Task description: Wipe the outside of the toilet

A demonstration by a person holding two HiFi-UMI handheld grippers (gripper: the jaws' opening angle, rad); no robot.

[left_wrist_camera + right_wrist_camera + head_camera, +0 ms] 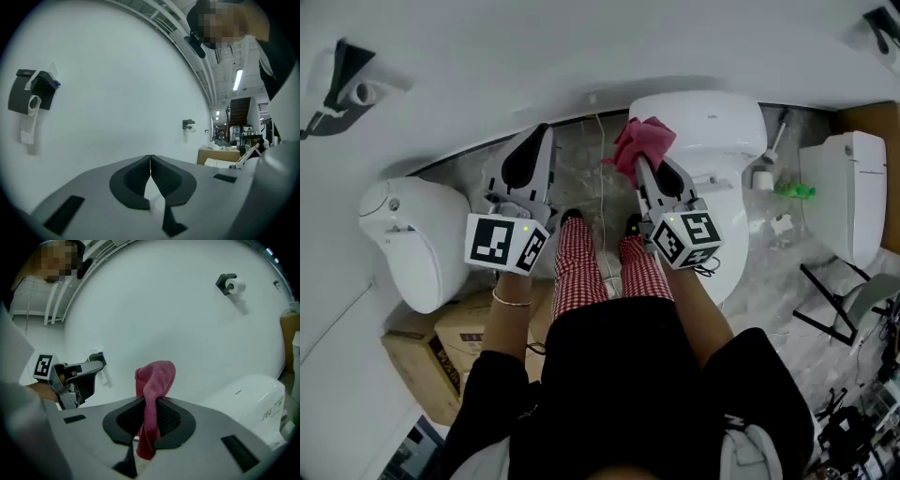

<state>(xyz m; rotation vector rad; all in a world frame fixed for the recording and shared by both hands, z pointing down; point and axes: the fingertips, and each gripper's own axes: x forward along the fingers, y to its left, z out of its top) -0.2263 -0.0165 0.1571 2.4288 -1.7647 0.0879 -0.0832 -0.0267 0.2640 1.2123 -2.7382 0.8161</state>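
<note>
The toilet (727, 131) was seen in the head view at the right, with its back set against the white wall (581, 47). Its long axis ran from the wall out toward the person, and the front end pointed down the frame, just beside the right leg. A pink cloth (643, 142) was held in the jaws of the right gripper (643, 171), raised over the marble floor (581, 178) by the left side of the toilet's back end. Whether cloth and toilet touched could not be told there. In the right gripper view the cloth (157, 380) was pinched between the jaws (152, 404), bunched above them with a tail hanging below. The toilet (248, 399) lay off to the right of it.

The left gripper (539, 136) was pointed at the wall, well left of the cloth. In its own view its jaws (150, 159) were pressed together with nothing between them, and a black paper holder (33, 93) was fixed on the wall ahead.

A second toilet (412, 239) stood at the left against the wall, with cardboard boxes (441, 347) beside it. To the right of the task's toilet a brush (766, 169) stood near the wall, and beyond it a white fixture (853, 192). Nothing was seen between the cloth and the toilet.
</note>
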